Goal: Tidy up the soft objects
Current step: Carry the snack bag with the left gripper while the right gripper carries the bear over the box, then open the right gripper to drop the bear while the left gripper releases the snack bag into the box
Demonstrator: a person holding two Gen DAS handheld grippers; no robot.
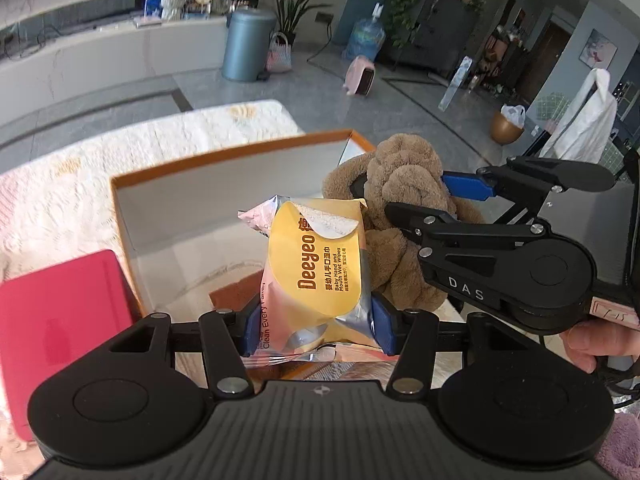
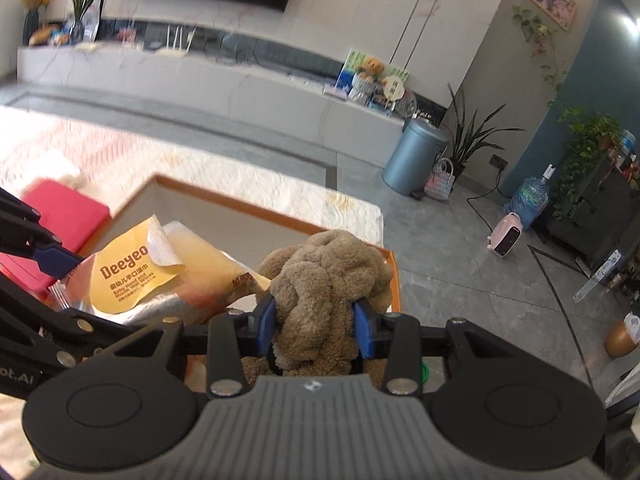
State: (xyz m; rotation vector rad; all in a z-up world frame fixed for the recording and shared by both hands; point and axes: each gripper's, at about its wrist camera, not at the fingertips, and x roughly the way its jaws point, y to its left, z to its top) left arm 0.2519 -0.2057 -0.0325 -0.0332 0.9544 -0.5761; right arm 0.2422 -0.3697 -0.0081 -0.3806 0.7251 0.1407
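A: Wipes first. Where is the pack sitting?

B: The pack of wipes (image 1: 316, 268) is being gripped by the left tool (image 1: 316, 326), whose blue pads are pressing on its two sides near the bottom end. It is hanging over the open box (image 1: 224, 184), its yellow label facing up and the flap at the top peeling back.

A: And the brown thing?

B: The plush toy (image 2: 320, 280) is being squeezed by the right tool (image 2: 316, 330), with the blue pads sinking into its fuzzy middle. It is hovering at the box's right corner, just beside the wipes.

A: What is the box resting on?

B: It is standing on a table covered by a white quilted cloth (image 1: 168, 132), with orange rims and pale inner walls. A red case (image 1: 60, 320) is lying just beside its left wall.

A: Anyone showing?

B: Only fingers (image 1: 584, 340), curling around the right tool's handle at the edge of the left view.
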